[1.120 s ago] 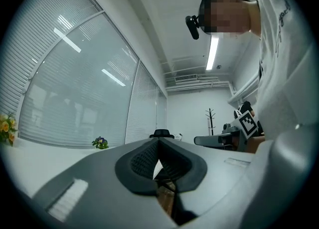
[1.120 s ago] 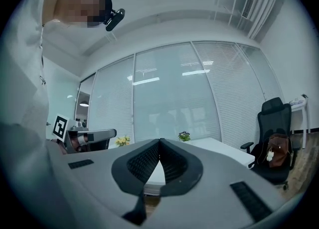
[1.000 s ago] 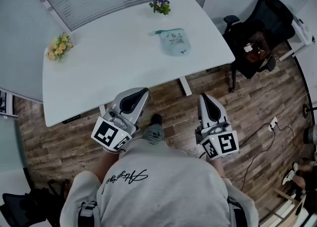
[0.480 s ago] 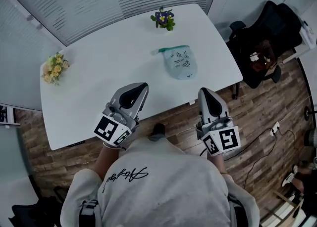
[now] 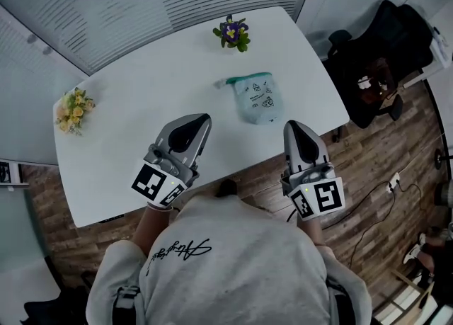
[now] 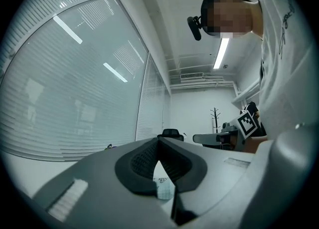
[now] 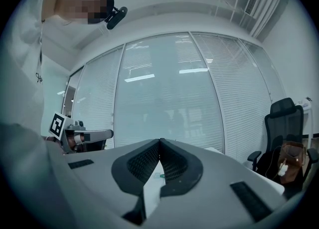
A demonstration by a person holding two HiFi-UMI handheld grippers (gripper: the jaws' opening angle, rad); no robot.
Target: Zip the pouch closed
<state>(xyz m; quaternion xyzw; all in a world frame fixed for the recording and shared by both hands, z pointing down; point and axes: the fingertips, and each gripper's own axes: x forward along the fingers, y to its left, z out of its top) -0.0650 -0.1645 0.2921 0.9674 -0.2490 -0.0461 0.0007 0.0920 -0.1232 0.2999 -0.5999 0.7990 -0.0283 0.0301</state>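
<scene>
A pale teal pouch [image 5: 256, 97] with small prints lies flat on the white table [image 5: 141, 104], its zip end pointing left. My left gripper [image 5: 201, 119] hovers over the table's near edge, left of and short of the pouch. It is shut and empty. The right gripper [image 5: 292, 127] is over the near edge just right of the pouch, also shut with nothing in it. In the left gripper view the shut jaws [image 6: 158, 141] frame a sliver of the pouch [image 6: 162, 187]. The right gripper view shows touching pads [image 7: 160, 142] and the table beyond.
A pot of purple flowers [image 5: 232, 32] stands at the table's far edge behind the pouch. Yellow flowers [image 5: 73, 110] sit at the left end. A black office chair [image 5: 386, 47] with things on it stands right of the table. Cables [image 5: 375, 196] run over the wooden floor.
Both grippers have moved forward from above the floor to above the table's near edge. The table and pouch now lie closer. The jaws stayed shut.
</scene>
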